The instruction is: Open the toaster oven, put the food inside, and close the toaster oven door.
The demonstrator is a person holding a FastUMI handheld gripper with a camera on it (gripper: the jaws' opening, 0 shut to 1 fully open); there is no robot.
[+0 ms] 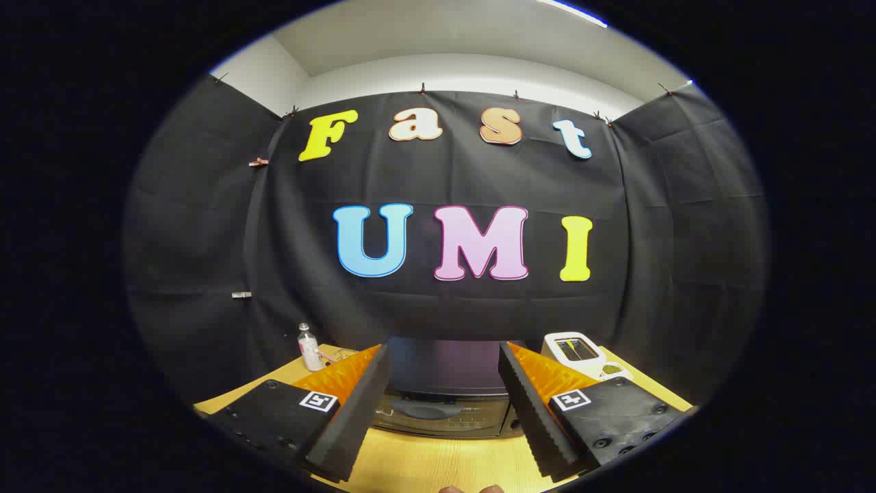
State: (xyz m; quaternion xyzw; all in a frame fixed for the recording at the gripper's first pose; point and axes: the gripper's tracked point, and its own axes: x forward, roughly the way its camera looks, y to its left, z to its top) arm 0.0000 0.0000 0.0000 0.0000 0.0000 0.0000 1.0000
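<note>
Toaster oven point(441, 400) sits at 12 o'clock just beyond your fingers point(373, 383), door closed. Your gripper point(443, 411) stands spread wide, holding nothing. Expect a stiff, hinged door; take it by the dark handle point(426, 409).

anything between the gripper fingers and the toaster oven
Nothing: in the gripper view, the open gripper has bare wooden table between its fingers, up to the closed toaster oven just ahead.

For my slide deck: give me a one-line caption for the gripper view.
Open gripper faces the closed toaster oven on the wooden table, a bottle beside it.
</note>
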